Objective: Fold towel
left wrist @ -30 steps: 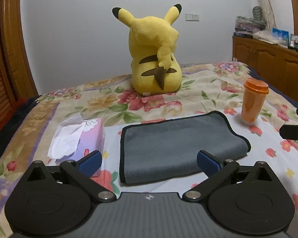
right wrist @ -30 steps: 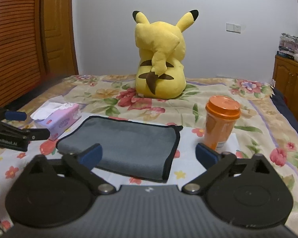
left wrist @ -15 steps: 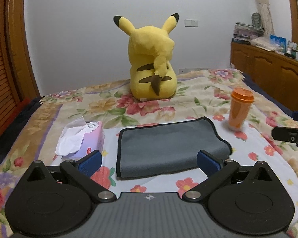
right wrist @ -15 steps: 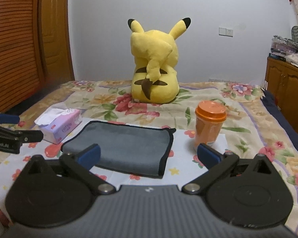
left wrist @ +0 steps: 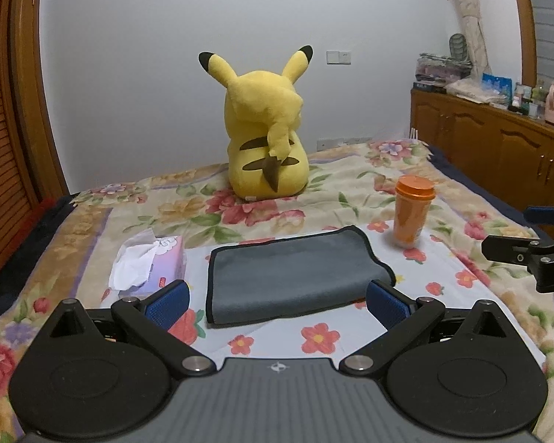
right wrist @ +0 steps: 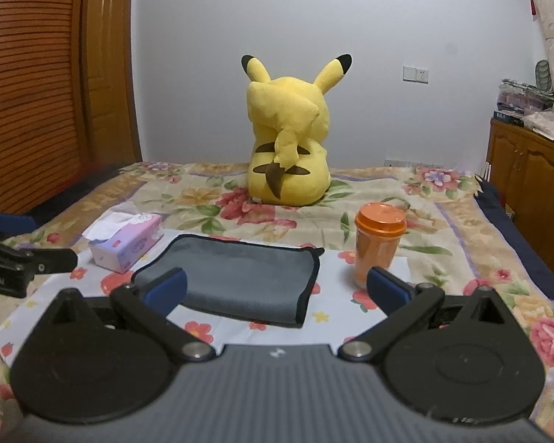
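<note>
A grey towel (left wrist: 291,277) with black trim lies folded flat on the flowered bedspread; it also shows in the right wrist view (right wrist: 240,277). My left gripper (left wrist: 277,304) is open and empty, held back from the towel's near edge. My right gripper (right wrist: 277,289) is open and empty, also back from the towel. The right gripper shows at the right edge of the left wrist view (left wrist: 528,251). The left gripper shows at the left edge of the right wrist view (right wrist: 26,258).
An orange lidded cup (left wrist: 411,214) stands right of the towel. A tissue box (left wrist: 147,264) lies to its left. A yellow plush toy (left wrist: 266,136) sits behind. A wooden cabinet (left wrist: 498,147) runs along the right, a wooden door (right wrist: 37,85) on the left.
Both grippers have pulled back and up from the towel, which now looks smaller and farther. Both stay open. The towel has not moved.
</note>
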`<state>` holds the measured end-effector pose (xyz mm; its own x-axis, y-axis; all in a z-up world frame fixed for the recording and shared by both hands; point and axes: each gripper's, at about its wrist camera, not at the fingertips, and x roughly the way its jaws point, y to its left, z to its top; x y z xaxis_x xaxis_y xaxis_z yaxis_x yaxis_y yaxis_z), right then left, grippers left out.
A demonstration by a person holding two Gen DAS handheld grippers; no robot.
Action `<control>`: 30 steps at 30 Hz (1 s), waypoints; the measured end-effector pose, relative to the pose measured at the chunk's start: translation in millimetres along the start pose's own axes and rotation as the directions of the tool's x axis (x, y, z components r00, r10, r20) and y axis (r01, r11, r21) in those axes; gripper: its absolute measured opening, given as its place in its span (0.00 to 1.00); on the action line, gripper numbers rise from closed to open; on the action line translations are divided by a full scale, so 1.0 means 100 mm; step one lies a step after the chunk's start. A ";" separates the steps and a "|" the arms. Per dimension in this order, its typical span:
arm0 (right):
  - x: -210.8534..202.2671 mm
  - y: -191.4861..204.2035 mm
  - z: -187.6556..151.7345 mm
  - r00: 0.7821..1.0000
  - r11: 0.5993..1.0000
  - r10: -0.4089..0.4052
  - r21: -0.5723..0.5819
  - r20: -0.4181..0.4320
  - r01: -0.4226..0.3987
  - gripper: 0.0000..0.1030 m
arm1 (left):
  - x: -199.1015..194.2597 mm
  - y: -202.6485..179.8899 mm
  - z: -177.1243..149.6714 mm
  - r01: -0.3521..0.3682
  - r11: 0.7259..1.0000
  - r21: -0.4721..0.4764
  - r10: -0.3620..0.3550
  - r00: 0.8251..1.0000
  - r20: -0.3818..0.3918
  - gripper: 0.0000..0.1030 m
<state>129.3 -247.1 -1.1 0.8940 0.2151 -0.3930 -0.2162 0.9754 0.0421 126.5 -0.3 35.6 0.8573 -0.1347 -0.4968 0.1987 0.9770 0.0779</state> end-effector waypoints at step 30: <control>-0.51 0.03 -0.30 1.000 1.000 -0.014 0.007 -0.003 0.014 1.00 | -0.45 -0.20 -0.43 0.024 0.998 -0.051 -0.025 0.999 -0.020 1.00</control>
<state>71.5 -256.5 -9.0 0.8960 0.2011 -0.3960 -0.2009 0.9787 0.0426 63.1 -6.8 19.0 0.8422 -0.1557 -0.5162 0.1949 0.9806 0.0222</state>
